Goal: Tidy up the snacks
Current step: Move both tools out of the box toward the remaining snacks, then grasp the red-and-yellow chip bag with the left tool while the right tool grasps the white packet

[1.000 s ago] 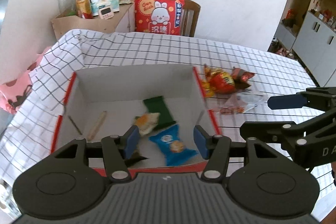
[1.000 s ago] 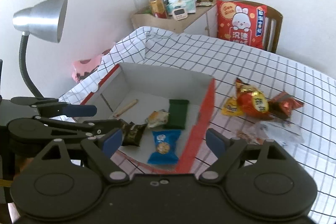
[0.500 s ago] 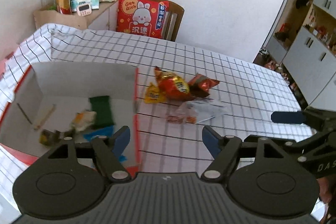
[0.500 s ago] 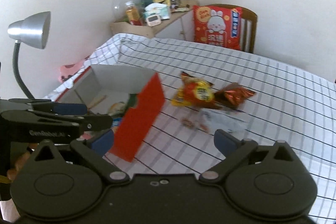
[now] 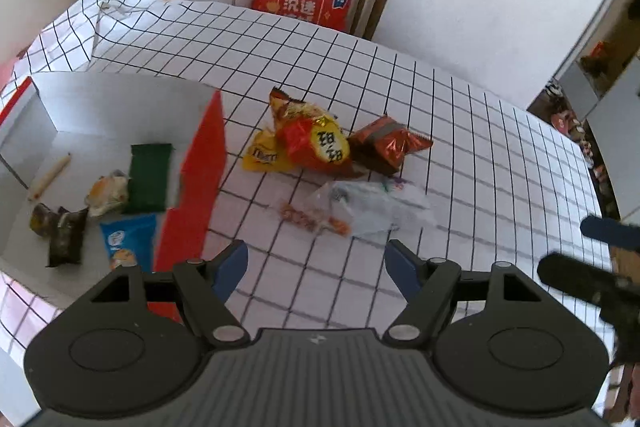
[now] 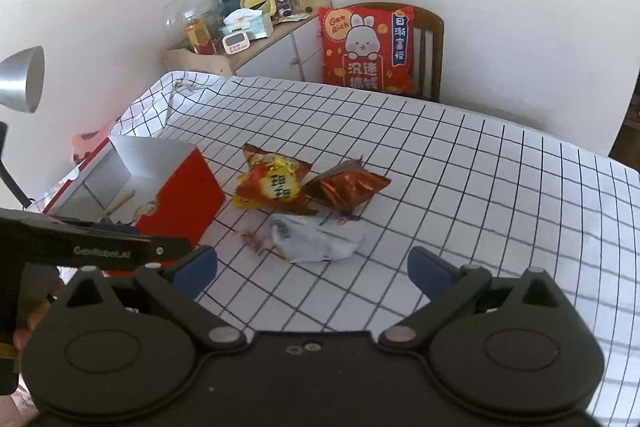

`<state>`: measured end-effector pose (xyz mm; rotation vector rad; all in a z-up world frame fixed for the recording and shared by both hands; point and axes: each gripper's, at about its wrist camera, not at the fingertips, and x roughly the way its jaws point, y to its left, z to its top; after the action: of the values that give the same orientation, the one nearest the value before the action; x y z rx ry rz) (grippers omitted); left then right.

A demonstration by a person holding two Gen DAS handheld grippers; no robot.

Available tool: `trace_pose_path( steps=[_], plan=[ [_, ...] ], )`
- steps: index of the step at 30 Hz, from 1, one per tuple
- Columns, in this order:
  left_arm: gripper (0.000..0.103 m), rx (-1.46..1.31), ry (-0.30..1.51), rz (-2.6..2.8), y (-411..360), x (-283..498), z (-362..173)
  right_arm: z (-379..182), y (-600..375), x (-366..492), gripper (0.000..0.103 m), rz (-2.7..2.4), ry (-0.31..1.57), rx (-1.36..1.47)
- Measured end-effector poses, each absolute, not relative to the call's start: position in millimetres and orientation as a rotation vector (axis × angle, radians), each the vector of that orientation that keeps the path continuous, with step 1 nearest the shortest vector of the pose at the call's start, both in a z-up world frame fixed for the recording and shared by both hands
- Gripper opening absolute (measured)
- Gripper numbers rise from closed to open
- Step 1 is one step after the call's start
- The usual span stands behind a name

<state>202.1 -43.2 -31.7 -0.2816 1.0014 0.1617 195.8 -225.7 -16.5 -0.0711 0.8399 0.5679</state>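
Note:
A red cardboard box (image 5: 200, 179) with a white inside stands at the left of the checked table. In it lie a green packet (image 5: 149, 177), a blue packet (image 5: 126, 239), a dark packet (image 5: 66, 233) and a pale wrapped snack (image 5: 108, 191). On the cloth to its right lie a red-yellow bag (image 5: 316, 143), a yellow packet (image 5: 262, 159), a brown-red packet (image 5: 386, 147) and a clear packet (image 5: 360, 207). My left gripper (image 5: 316, 267) is open and empty, just before the clear packet. My right gripper (image 6: 312, 271) is open and empty, near the clear packet (image 6: 316, 237).
A chair with a red rabbit cushion (image 6: 368, 51) stands behind the table. A cluttered side cabinet (image 6: 240, 31) is at the back left. A silver lamp (image 6: 18, 79) stands at the left. Shelves (image 5: 600, 75) are at the far right.
Both grippers have swung right from over the box toward the loose snacks on the cloth. Both stay open and empty.

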Motion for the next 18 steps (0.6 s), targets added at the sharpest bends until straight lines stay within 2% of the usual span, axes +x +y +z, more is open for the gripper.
trace_pose_path(
  steps=[9, 18],
  plan=[
    [0.075, -0.372, 1.025, 0.228, -31, 265, -41, -39, -238, 240, 0.101, 0.561, 0.896, -0.067],
    [0.075, -0.438, 1.12, 0.289, -8, 328, -77, -82, -229, 285, 0.097, 0.573, 1.036, 0.105]
  ],
)
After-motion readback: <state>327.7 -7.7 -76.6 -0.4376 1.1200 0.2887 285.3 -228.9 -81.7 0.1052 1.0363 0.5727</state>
